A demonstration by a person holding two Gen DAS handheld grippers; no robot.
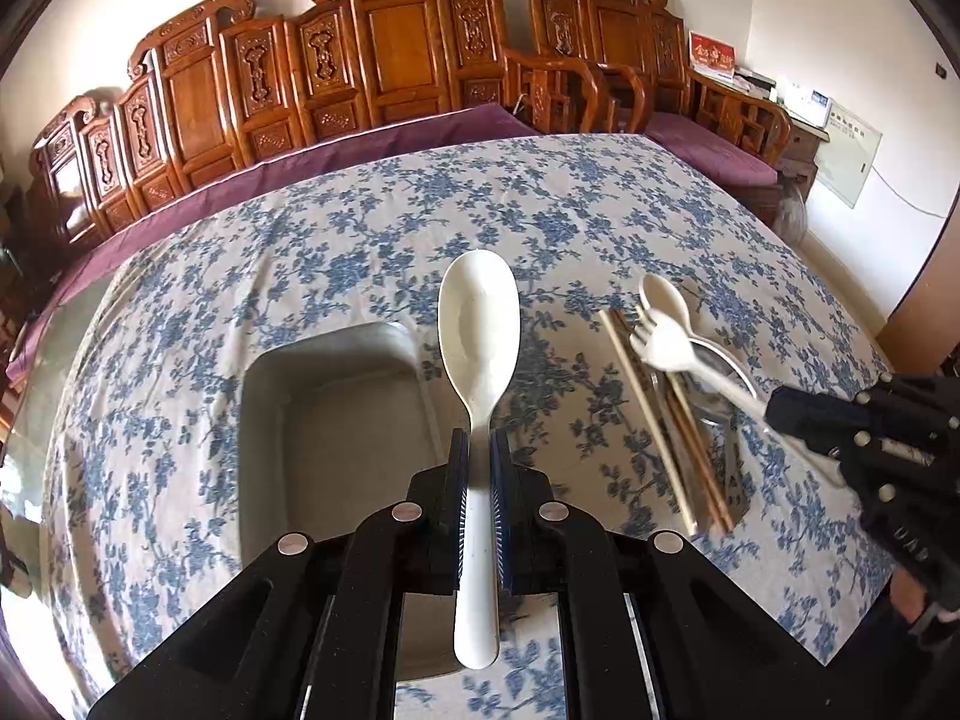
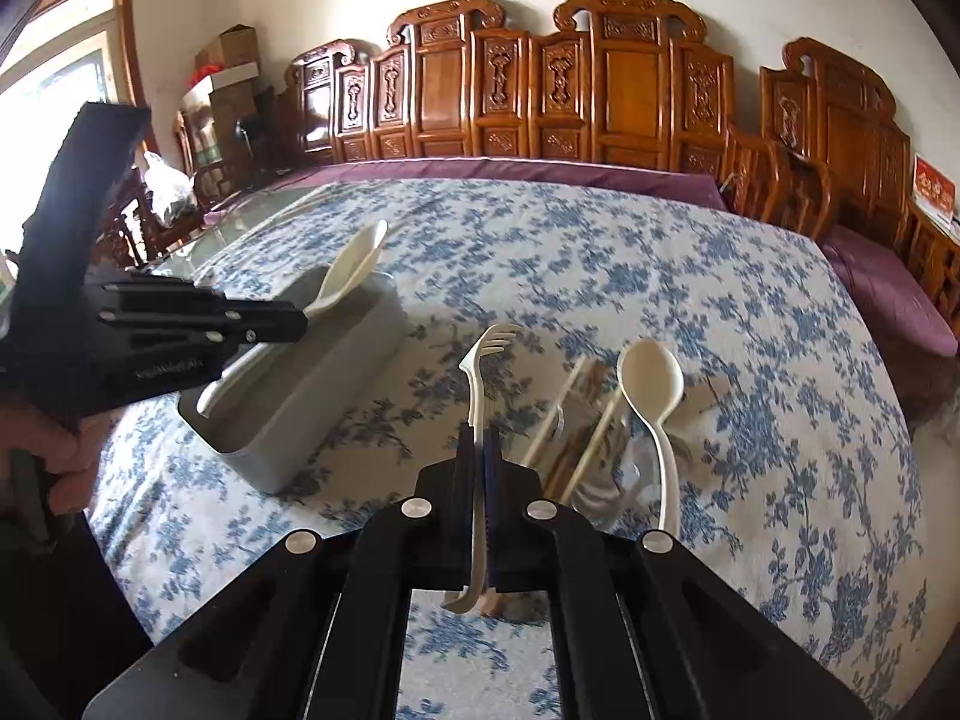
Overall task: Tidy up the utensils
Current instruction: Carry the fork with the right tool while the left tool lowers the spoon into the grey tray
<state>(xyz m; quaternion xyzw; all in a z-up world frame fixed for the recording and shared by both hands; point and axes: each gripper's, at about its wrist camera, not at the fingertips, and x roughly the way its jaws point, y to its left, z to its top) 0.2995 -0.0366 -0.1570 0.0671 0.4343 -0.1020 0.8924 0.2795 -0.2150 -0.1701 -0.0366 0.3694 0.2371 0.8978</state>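
Observation:
My left gripper (image 1: 479,450) is shut on the handle of a big cream rice spoon (image 1: 478,336), held above the table beside a grey rectangular bin (image 1: 336,396). From the right wrist view that gripper (image 2: 300,321) hangs over the bin (image 2: 312,396) with the spoon (image 2: 354,264) pointing up. My right gripper (image 2: 478,450) is shut on a cream fork (image 2: 487,360), tines forward. The same fork (image 1: 666,342) and the right gripper (image 1: 780,411) show at the right of the left wrist view. A clear glass (image 2: 606,480) holds a cream spoon (image 2: 651,390) and chopsticks (image 2: 591,438).
A blue floral cloth (image 1: 540,222) covers the table, with bare glass (image 1: 36,372) past its left edge. Carved wooden benches (image 1: 384,48) with purple cushions (image 2: 540,171) run along the far side. A person's hand (image 2: 54,456) grips the left tool.

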